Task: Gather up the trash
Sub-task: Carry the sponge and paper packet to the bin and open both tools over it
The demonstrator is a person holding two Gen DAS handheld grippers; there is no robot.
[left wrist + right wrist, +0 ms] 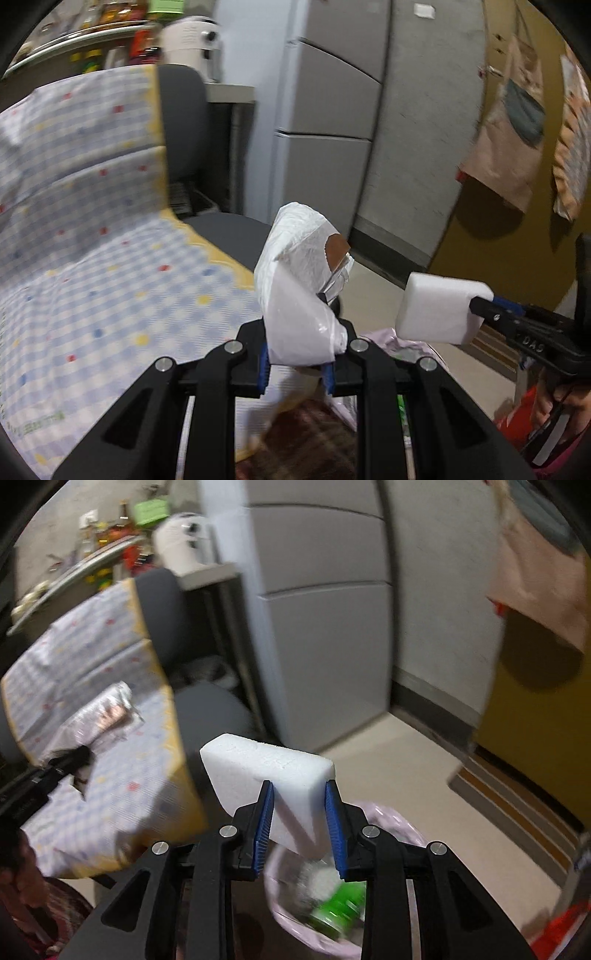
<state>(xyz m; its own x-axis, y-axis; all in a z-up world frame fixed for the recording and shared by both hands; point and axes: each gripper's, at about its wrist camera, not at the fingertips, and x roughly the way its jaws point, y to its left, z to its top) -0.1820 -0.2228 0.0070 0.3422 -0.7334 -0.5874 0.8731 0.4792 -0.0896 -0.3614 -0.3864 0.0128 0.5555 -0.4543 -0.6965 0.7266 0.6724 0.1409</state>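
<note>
My left gripper is shut on a crumpled white plastic bag with a brown scrap inside, held upright above the chair's edge. My right gripper is shut on a white foam block and holds it above a bin lined with a pale pink bag; a green can and other trash lie inside. The foam block and right gripper also show at the right of the left wrist view. A crinkled silvery wrapper, seen in the right wrist view, lies on the chair cloth.
A dark office chair draped with a blue checked cloth stands left. A grey fridge and wall stand behind. A yellow door with hanging bags is right. The pale floor lies around the bin.
</note>
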